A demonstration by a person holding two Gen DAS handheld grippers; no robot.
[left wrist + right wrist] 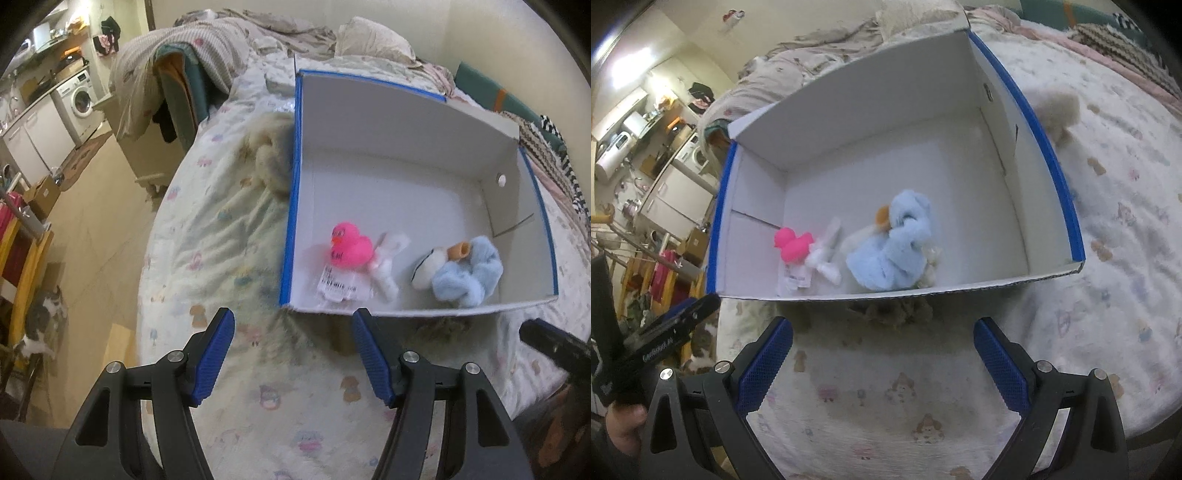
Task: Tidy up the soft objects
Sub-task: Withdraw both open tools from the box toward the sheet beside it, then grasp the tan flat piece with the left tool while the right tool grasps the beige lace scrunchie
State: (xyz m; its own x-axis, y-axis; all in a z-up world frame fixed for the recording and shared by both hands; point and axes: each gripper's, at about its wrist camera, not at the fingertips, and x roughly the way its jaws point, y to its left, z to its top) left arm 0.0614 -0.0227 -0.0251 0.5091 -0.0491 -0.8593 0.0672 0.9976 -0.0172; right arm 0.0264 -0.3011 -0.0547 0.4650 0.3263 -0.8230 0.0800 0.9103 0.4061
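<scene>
while my left gripper (pixel 293 354) hangs wide and empty over the bed (pixel 221 236), i see the box (pixel 406 107) just ahead, with the duck (pixel 351 247) beside a blue plush (pixel 465 271) inside. a beige plush (pixel 269 155) lies outside the box wall. from the right wrist, my right gripper (pixel 882 363) also gapes wide, holding nothing, box (pixel 849 107) ahead.

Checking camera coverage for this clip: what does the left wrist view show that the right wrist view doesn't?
Only the left wrist view shows the cat on the floor and the round hole in the box wall.

Only the right wrist view shows the person's hand on the other handle.

Both show the open box, with the pink duck and blue plush inside, a beige fluffy toy on the bed outside it, and open, empty tongs.
</scene>
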